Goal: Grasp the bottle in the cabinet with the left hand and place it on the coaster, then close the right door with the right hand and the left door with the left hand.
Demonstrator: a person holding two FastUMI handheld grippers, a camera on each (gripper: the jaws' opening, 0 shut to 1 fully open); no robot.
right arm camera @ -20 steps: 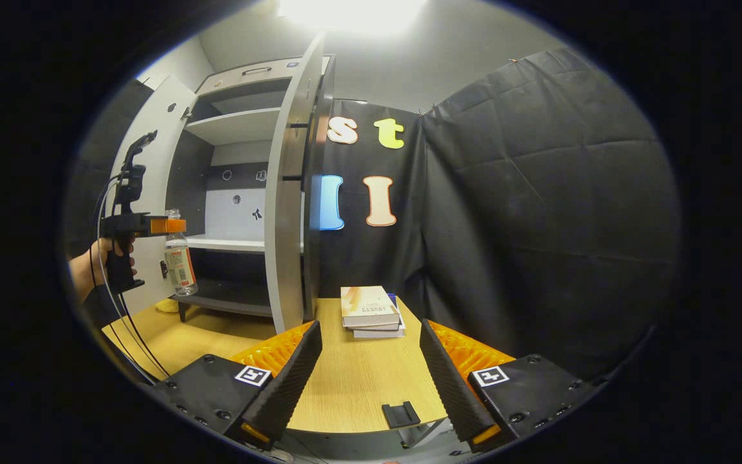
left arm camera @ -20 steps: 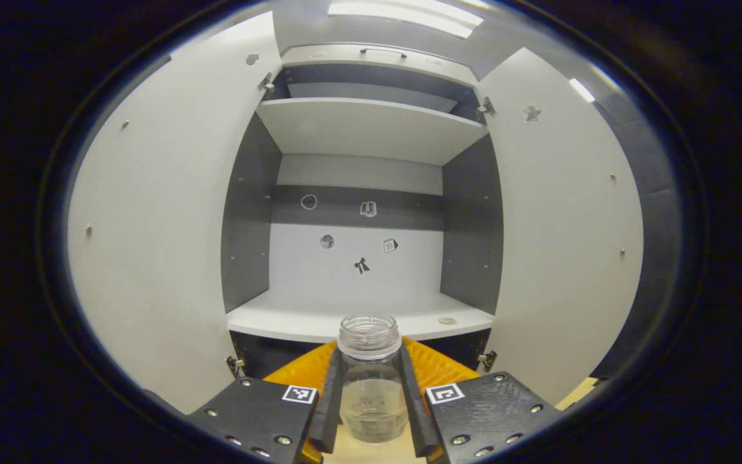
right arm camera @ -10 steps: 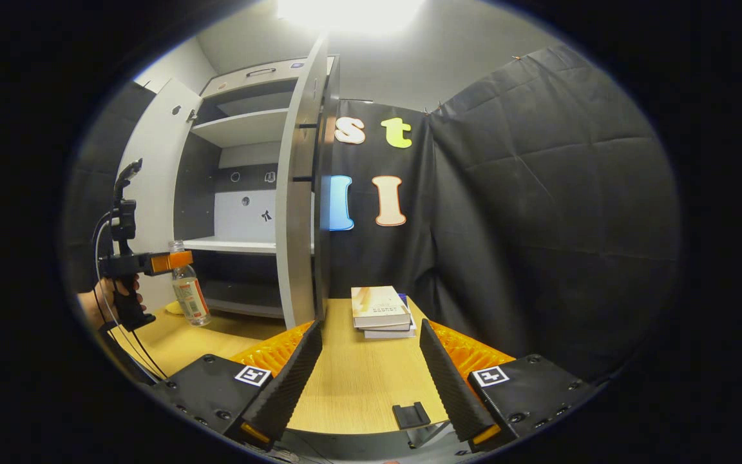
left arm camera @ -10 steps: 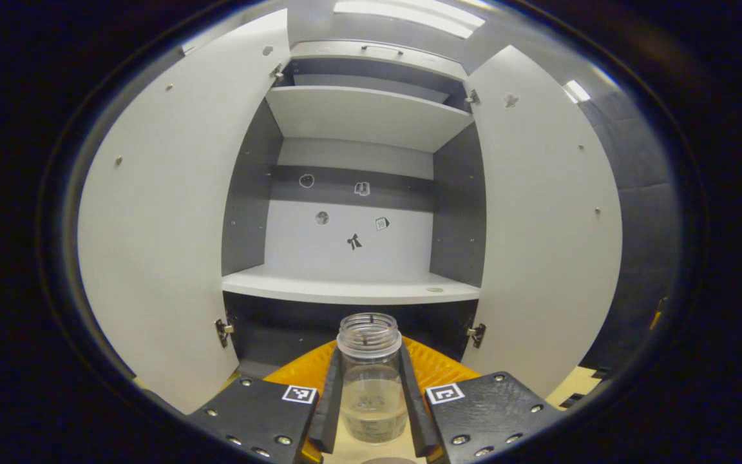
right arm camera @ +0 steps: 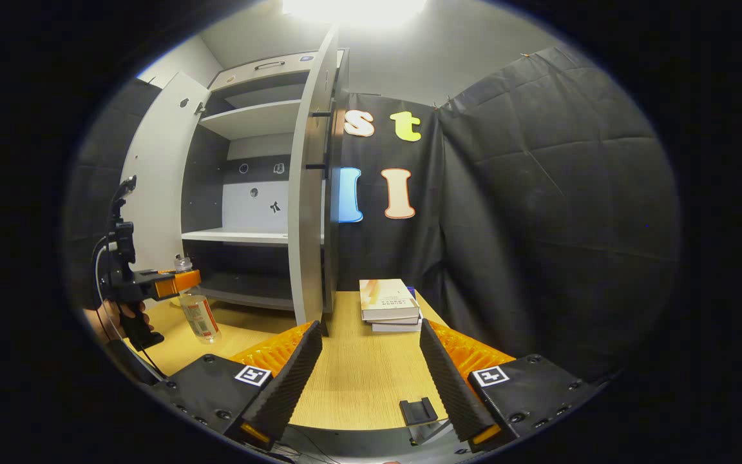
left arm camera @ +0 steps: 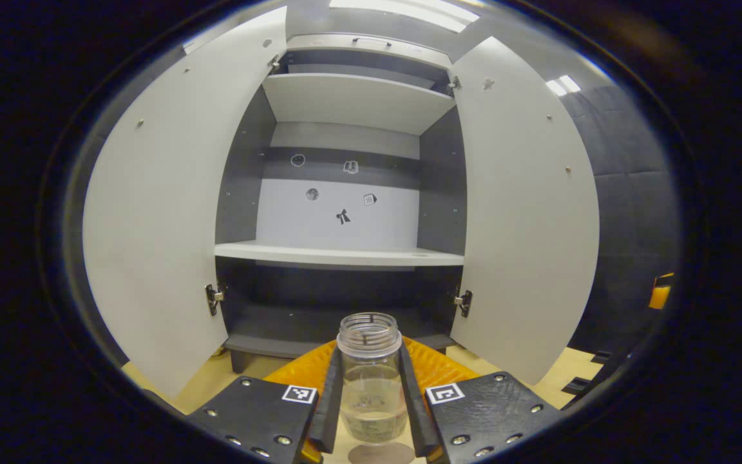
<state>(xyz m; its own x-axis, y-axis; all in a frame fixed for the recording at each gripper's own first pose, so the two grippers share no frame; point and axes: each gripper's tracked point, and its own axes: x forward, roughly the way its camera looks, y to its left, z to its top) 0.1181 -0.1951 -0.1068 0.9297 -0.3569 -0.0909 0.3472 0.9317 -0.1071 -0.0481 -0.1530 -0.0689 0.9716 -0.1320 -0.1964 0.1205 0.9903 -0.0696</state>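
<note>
1. Where the left gripper view looks past its own fingers, the left tool is clamped on the bottle, directly above the coaster, both cabinet doors open.
2. The right gripper view adds the bottle's label and the right tool, fingers apart over the surface.

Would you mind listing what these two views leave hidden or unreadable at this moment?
- Left gripper view: the coaster is cut off by the bottom edge, so any gap under the bottle is unclear.
- Left gripper view: the bottle's base sits between the left claw fingers, partly hidden.
- Right gripper view: the bottle's label is too small to read.
- Right gripper view: the right door hides the cabinet's right side.
</note>
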